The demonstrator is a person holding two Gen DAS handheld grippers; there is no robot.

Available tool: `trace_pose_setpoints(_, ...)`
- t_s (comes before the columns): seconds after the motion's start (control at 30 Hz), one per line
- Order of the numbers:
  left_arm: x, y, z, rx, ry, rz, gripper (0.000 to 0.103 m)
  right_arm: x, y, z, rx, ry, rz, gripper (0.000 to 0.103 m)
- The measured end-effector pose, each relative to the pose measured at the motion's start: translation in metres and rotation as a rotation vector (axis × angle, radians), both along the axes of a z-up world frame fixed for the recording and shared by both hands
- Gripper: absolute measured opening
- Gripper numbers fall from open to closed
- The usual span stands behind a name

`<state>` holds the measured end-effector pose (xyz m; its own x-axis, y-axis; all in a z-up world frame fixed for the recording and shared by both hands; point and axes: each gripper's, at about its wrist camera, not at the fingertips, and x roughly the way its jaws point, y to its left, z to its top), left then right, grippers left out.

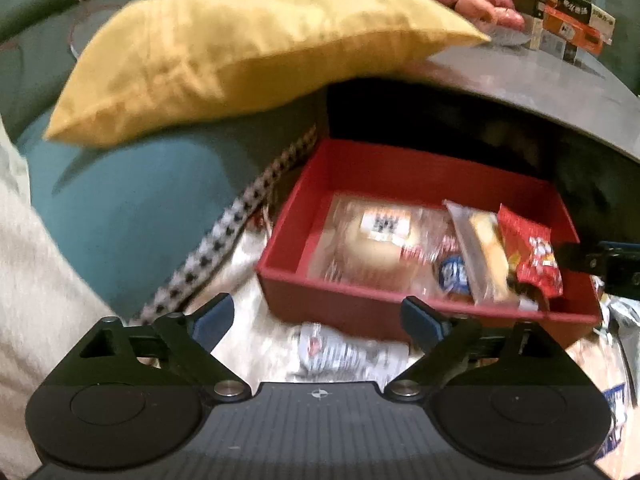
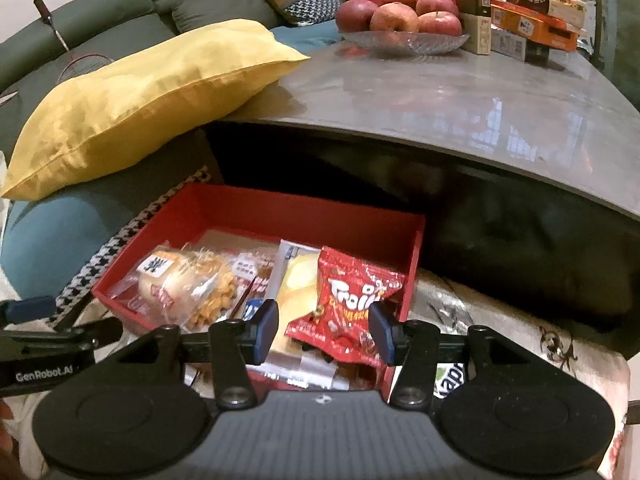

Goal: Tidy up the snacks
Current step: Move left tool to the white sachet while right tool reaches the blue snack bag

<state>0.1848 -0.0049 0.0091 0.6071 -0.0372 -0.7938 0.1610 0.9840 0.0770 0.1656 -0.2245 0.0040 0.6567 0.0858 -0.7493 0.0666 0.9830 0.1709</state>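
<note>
A red open box (image 1: 404, 168) (image 2: 280, 212) sits on the floor by a low table. Inside lie a wrapped bun (image 1: 376, 236) (image 2: 180, 276), a yellow wrapped cake (image 1: 486, 256) (image 2: 296, 284) and a red Trolli packet (image 1: 532, 256) (image 2: 348, 304). My left gripper (image 1: 318, 318) is open and empty, just short of the box's near wall, above a white wrapper (image 1: 340, 350) on the floor. My right gripper (image 2: 324, 330) is open, its fingers either side of the red packet's lower end, not closed on it. The right gripper also shows at the left wrist view's right edge (image 1: 600, 260).
A yellow cushion (image 1: 240, 52) (image 2: 140, 96) rests on a teal cushion (image 1: 132, 208) left of the box. The grey table (image 2: 460, 100) carries a glass bowl of apples (image 2: 400, 20) and stacked cartons (image 2: 532, 20). Loose wrappers (image 2: 448, 376) lie right of the box.
</note>
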Motion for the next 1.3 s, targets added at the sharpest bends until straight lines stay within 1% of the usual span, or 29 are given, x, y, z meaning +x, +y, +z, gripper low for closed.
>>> trace_pose_setpoints(0.1, 0.007, 0.007, -0.011, -0.043, 0.044, 0.005, 0.095, -0.009, 0.002, 0.002, -0.009, 0.002, 0.013, 0.044)
trace_pose_setpoints(0.2, 0.016, 0.008, -0.026, -0.019, 0.077, 0.008, 0.095, -0.018, 0.003, 0.004, -0.019, 0.004, 0.029, 0.044)
trace_pose_setpoints(0.3, 0.023, 0.011, -0.041, -0.010, 0.110, 0.015, 0.095, -0.026, -0.001, 0.005, -0.028, 0.007, 0.041, 0.044)
trace_pose_setpoints(0.37, 0.030, 0.012, -0.048, -0.017, 0.127, 0.008, 0.095, -0.029, -0.005, 0.004, -0.035, 0.009, 0.040, 0.045)
trace_pose_setpoints(0.47, 0.037, 0.008, -0.056, -0.053, 0.157, -0.007, 0.095, -0.029, -0.012, 0.002, -0.034, 0.016, 0.031, 0.045)
trace_pose_setpoints(0.57, 0.037, 0.000, -0.065, -0.066, 0.190, -0.033, 0.094, -0.029, -0.016, 0.002, -0.033, 0.018, 0.028, 0.045)
trace_pose_setpoints(0.6, 0.036, -0.002, -0.067, -0.077, 0.199, -0.048, 0.092, -0.029, -0.017, 0.002, -0.031, 0.018, 0.027, 0.045)
trace_pose_setpoints(0.67, 0.034, -0.003, -0.072, -0.129, 0.242, -0.066, 0.087, -0.030, -0.018, 0.002, -0.028, 0.019, 0.031, 0.045)
trace_pose_setpoints(0.7, 0.031, -0.004, -0.072, -0.138, 0.244, -0.069, 0.087, -0.031, -0.019, 0.002, -0.027, 0.019, 0.031, 0.045)
trace_pose_setpoints(0.77, 0.023, -0.010, -0.071, -0.132, 0.250, -0.111, 0.085, -0.033, -0.021, 0.002, -0.023, 0.020, 0.031, 0.045)
trace_pose_setpoints(0.8, 0.018, -0.011, -0.070, -0.149, 0.266, -0.133, 0.082, -0.034, -0.022, 0.003, -0.020, 0.021, 0.031, 0.045)
trace_pose_setpoints(0.87, 0.000, -0.015, -0.066, -0.192, 0.305, -0.191, 0.083, -0.035, -0.024, 0.004, -0.014, 0.021, 0.031, 0.045)
trace_pose_setpoints(0.93, -0.022, -0.020, -0.063, -0.200, 0.340, -0.264, 0.083, -0.038, -0.026, 0.007, -0.002, 0.019, 0.036, 0.045)
trace_pose_setpoints(1.03, -0.052, -0.020, -0.048, -0.203, 0.305, -0.343, 0.086, -0.045, -0.029, 0.015, 0.002, 0.002, 0.044, 0.045)
trace_pose_setpoints(1.07, -0.058, -0.020, -0.042, -0.193, 0.284, -0.365, 0.087, -0.048, -0.031, 0.017, 0.003, -0.004, 0.045, 0.045)
trace_pose_setpoints(1.1, -0.062, -0.021, -0.035, -0.167, 0.249, -0.393, 0.089, -0.052, -0.033, 0.020, 0.006, -0.011, 0.044, 0.045)
trace_pose_setpoints(1.17, -0.057, -0.028, -0.025, -0.088, 0.174, -0.438, 0.092, -0.057, -0.037, 0.024, 0.007, -0.015, 0.037, 0.047)
trace_pose_setpoints(1.23, -0.046, -0.041, -0.022, -0.021, 0.129, -0.502, 0.095, -0.062, -0.043, 0.025, 0.013, -0.015, 0.023, 0.049)
trace_pose_setpoints(1.27, -0.039, -0.045, -0.024, -0.003, 0.126, -0.528, 0.095, -0.064, -0.045, 0.025, 0.016, -0.011, 0.020, 0.049)
trace_pose_setpoints(1.3, -0.030, -0.049, -0.029, 0.010, 0.143, -0.553, 0.095, -0.066, -0.047, 0.025, 0.015, -0.005, 0.018, 0.049)
